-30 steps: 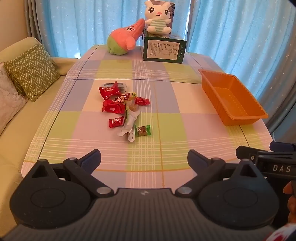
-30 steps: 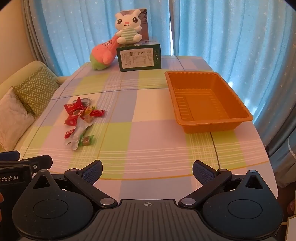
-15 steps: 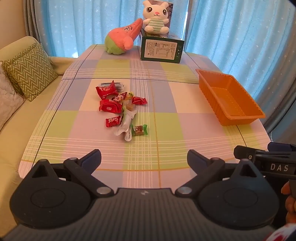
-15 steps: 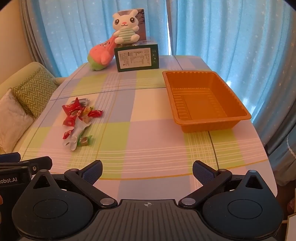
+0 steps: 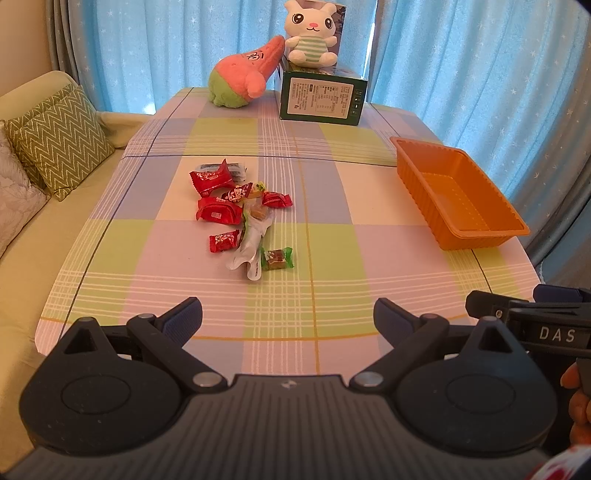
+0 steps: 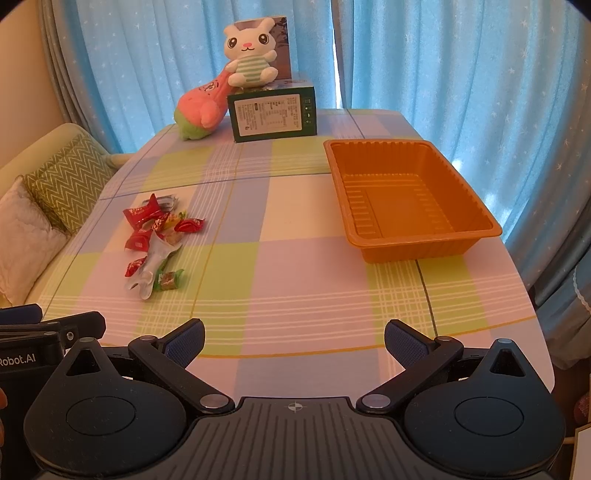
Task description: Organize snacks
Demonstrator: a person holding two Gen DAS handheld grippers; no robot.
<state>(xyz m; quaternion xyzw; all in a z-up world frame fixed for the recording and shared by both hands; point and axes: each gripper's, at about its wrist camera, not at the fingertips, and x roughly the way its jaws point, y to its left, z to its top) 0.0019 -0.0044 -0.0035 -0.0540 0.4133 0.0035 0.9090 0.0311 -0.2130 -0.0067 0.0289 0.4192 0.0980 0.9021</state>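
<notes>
A pile of wrapped snacks point(image 5: 240, 210) lies left of the table's middle: several red packets, a white wrapper and a green-wrapped candy point(image 5: 277, 258). The pile also shows in the right wrist view point(image 6: 155, 243). An empty orange tray point(image 5: 461, 199) stands at the right side, seen too in the right wrist view point(image 6: 406, 199). My left gripper point(image 5: 288, 317) is open and empty above the table's near edge, short of the pile. My right gripper point(image 6: 295, 339) is open and empty above the near edge, short of the tray.
A green box point(image 5: 321, 98) with a white bunny plush point(image 5: 312, 35) on top and a pink plush point(image 5: 243, 79) stand at the table's far end. A sofa with cushions point(image 5: 59, 140) runs along the left. Blue curtains hang behind.
Both grippers have drawn back and risen a little, so the table looks slightly smaller and lower in view. Snacks and tray have not moved. Both grippers stay open.
</notes>
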